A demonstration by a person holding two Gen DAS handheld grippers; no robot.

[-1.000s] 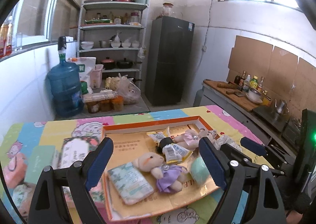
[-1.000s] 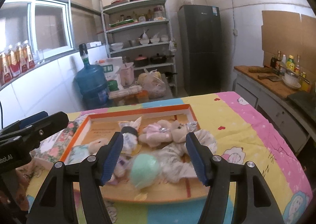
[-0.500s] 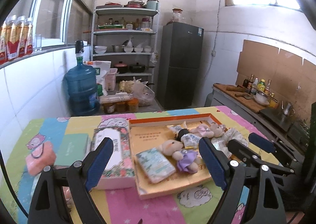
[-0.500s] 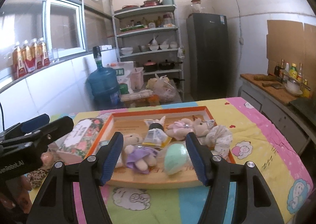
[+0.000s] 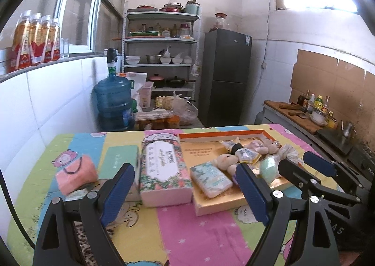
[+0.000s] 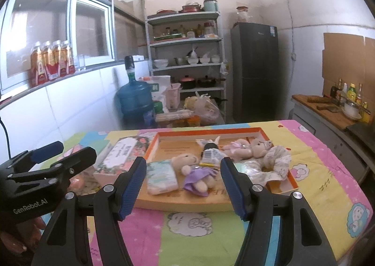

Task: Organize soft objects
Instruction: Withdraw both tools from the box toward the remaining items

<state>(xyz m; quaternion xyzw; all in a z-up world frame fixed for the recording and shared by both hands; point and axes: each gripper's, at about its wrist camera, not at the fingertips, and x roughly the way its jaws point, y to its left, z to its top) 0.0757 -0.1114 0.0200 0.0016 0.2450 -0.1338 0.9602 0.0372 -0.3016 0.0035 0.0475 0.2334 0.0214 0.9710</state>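
An orange-rimmed tray [image 6: 182,205] on the table holds a tissue pack [image 6: 161,176], a bear in a purple dress [image 6: 195,172], a pink bear [image 6: 236,147], a beige bear [image 6: 260,148], a flowered cloth [image 6: 277,160] and a mint green ball [image 5: 269,167]. My right gripper [image 6: 184,188] hovers open in front of the tray, with nothing between its fingers. My left gripper [image 5: 187,192] is also open and empty, held back from a flowered box [image 5: 164,167] and the tray's left end. A pink pouch [image 5: 76,175] lies at the left of the table.
A green box [image 5: 119,158] sits beside the flowered box. Behind the table stand a blue water jug [image 5: 113,104], a shelf of dishes [image 5: 161,55] and a dark fridge [image 5: 225,78]. A counter with bottles [image 5: 314,104] runs along the right wall.
Both grippers have drawn back from the tray, so it looks smaller and farther. The flowered box, green box and pink pouch have come into the left wrist view. Both stayed open.
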